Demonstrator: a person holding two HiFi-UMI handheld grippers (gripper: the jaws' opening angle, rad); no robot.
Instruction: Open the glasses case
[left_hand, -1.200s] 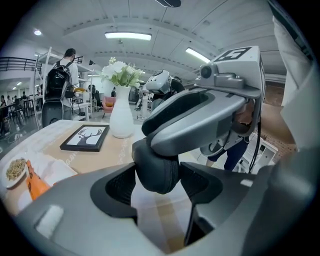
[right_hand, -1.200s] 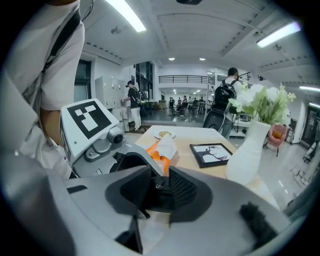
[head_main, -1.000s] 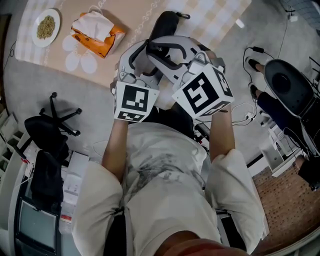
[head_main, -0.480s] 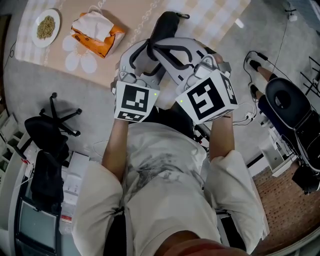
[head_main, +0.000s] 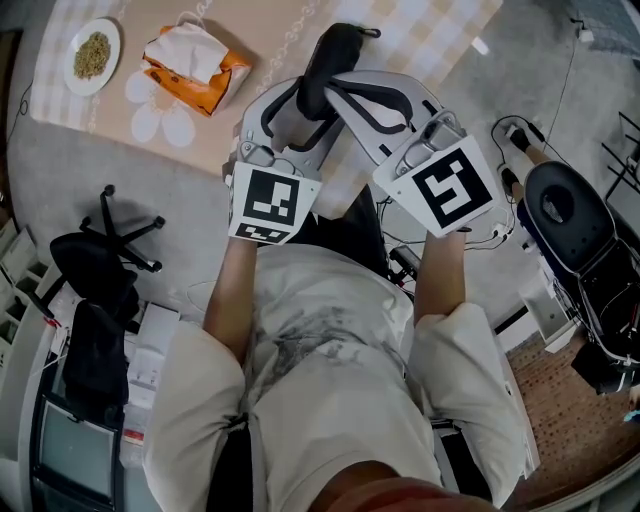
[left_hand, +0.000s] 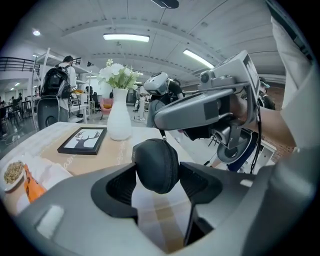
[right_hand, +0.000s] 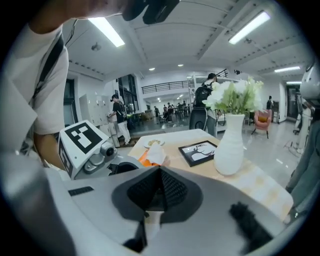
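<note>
L claw (left_hand: 159, 186) grips the black glasses case (left_hand: 156, 162) by both sides, held up in the air over the near edge of the surface (head_main: 262, 30), w/ R claw (right_hand: 159, 192) pinched fully together on the zip pull (left_hand: 162, 135) atop it.

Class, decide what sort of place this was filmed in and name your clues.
Probably a large open-plan workspace or lab hall: ceiling strip lights, an upper-level railing, people standing about in the background, and an office chair on the floor.
</note>
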